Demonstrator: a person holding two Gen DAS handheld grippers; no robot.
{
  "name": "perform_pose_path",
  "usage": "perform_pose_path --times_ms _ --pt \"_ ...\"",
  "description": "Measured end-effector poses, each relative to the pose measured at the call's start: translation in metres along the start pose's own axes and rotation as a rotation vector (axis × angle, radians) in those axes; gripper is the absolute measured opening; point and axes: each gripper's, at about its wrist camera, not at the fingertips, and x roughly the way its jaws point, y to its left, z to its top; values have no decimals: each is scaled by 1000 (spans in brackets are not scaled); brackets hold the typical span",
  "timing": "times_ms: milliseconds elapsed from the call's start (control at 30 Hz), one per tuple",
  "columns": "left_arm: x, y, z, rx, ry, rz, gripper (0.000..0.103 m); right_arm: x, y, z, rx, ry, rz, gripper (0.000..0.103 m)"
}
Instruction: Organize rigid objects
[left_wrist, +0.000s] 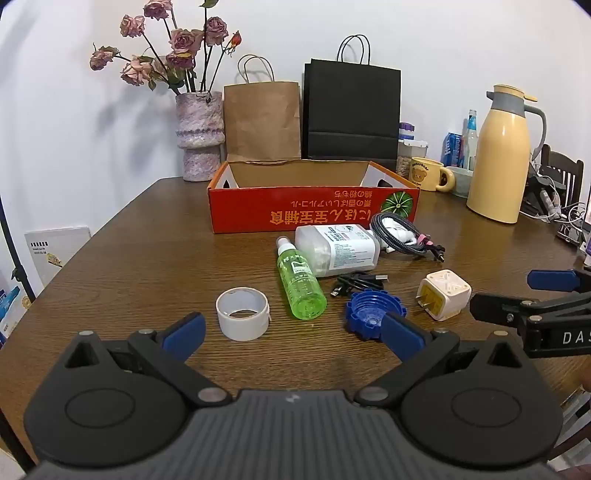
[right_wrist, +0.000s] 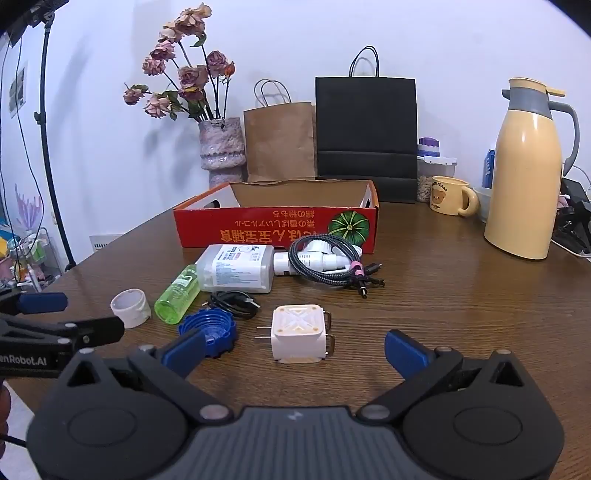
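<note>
My right gripper (right_wrist: 293, 349) is spread wide, empty, just near of the charger (right_wrist: 297, 332): light, rigid, slick; I'd pinch its flat sides.

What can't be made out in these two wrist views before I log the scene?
- Floor of the red box: both views, hidden by its front wall, so contents unknown.
- Blue cap: its near edge is covered by a pad of the left hand-held gripper in the left view.
- White bottle: label print too small in both views.
- Items behind the yellow flask: hidden in the right view.
</note>
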Motion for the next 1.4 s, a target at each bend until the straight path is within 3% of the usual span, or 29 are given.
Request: perform_pose_path --times_ms 1400 --pt "-3 0 0 -6 -4 -9 103 -1 1 1 3 -2 1 103"
